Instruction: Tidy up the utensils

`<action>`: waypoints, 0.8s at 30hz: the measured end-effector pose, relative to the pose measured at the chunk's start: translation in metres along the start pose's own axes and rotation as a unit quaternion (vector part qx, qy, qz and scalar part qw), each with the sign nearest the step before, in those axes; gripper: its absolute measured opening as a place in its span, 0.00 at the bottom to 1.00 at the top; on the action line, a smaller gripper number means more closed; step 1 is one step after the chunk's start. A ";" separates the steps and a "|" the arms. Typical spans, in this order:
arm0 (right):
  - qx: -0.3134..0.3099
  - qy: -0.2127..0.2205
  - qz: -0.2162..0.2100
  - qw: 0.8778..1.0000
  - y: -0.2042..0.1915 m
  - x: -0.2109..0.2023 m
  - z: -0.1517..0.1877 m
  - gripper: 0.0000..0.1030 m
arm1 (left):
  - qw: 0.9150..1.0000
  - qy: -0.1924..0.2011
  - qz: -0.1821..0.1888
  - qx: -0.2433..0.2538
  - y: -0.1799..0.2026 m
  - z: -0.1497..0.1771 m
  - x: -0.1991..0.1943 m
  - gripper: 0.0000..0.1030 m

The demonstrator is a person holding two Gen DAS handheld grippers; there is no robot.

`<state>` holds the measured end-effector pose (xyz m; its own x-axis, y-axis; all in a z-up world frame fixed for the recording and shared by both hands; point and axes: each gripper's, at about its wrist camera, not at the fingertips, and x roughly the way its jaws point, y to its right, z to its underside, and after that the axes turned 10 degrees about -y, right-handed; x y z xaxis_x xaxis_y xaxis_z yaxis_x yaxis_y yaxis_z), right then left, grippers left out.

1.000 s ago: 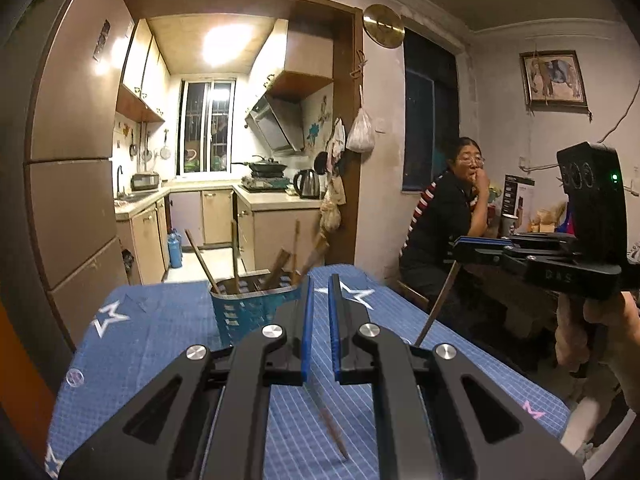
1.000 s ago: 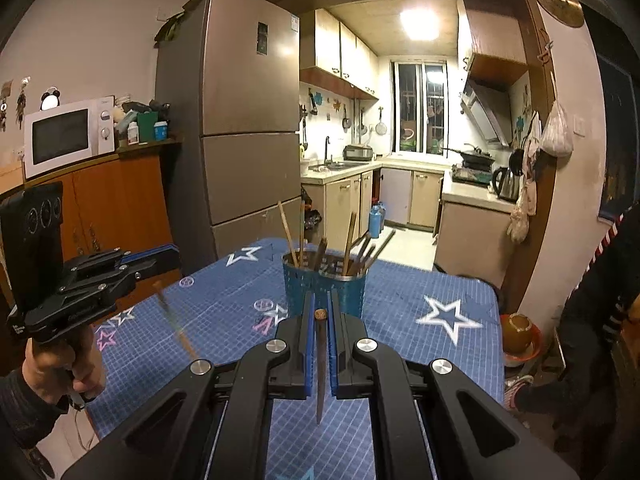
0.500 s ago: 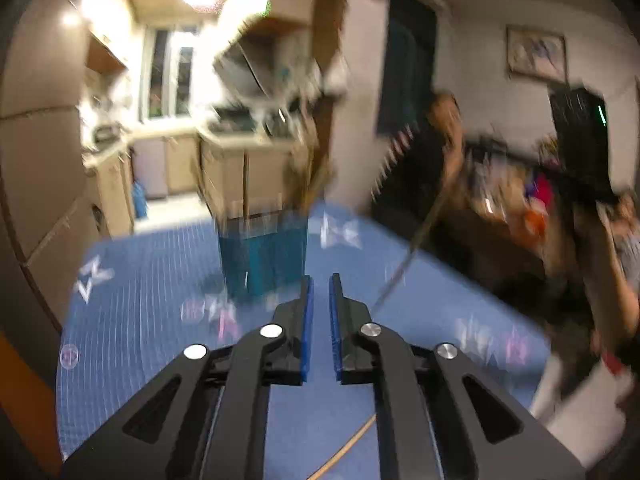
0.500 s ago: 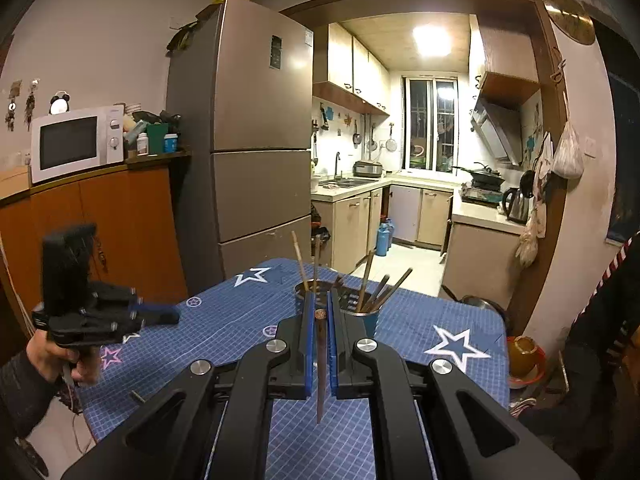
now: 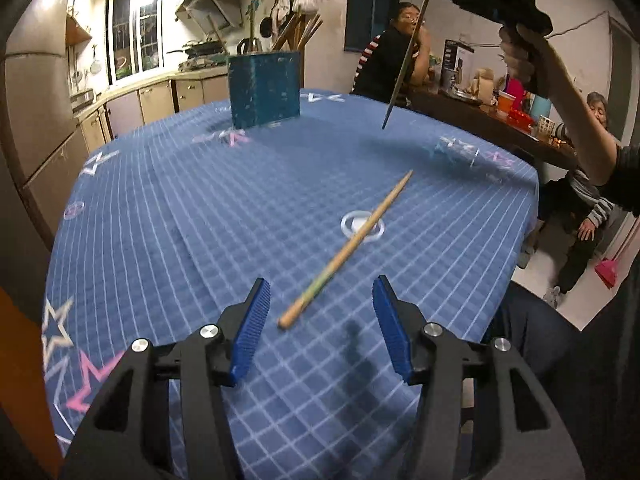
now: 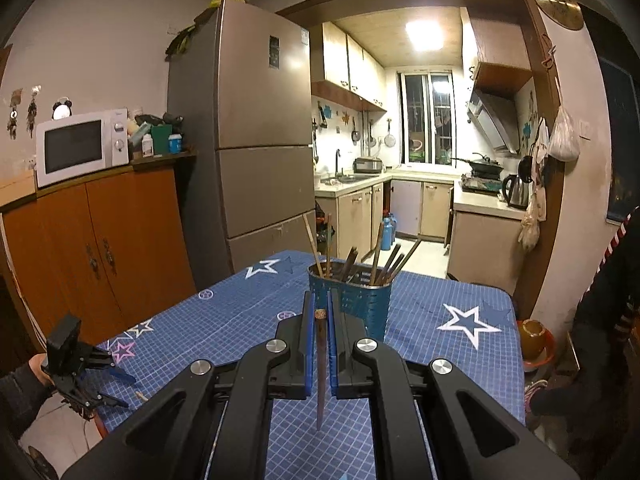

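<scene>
The left gripper hangs low over the blue tablecloth, at the near edge and well apart from the blue utensil holder, which stands at the far side of the table. Its jaws are opening, and nothing is pressed between them. The thick end of a pale wooden chopstick lies just ahead of the gap, flat on the cloth, with its thin tip pointing away toward the holder's right.

I judge the step in hand is to pick up this chopstick. To do it well, the left gripper should come forward until the thick end sits between the pads, with the jaws crossing the stick, then close firmly.

To the right of the holder and higher, the right gripper is pressed together on a dark chopstick, which hangs point down. It should wait clear of the holder's rim, or drop its stick in first.
</scene>
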<state>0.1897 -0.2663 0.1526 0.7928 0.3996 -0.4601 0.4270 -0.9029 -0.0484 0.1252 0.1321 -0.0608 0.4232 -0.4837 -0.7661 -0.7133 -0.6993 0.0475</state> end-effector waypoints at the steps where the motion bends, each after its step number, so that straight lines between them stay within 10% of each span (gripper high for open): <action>1: -0.001 -0.004 0.002 1.000 -0.003 0.002 0.001 0.07 | 1.000 -0.001 0.003 -0.004 -0.003 0.001 0.002 0.49; 24: -0.013 0.025 0.000 1.000 -0.031 -0.006 0.007 0.07 | 1.000 0.009 -0.008 -0.020 0.009 0.014 0.016 0.05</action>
<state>0.1684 -0.2420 0.1510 0.8134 0.4076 -0.4151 0.4375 -0.8989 -0.0254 0.1175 0.1252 -0.0822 0.4438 -0.4819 -0.7555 -0.6841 -0.7268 0.0617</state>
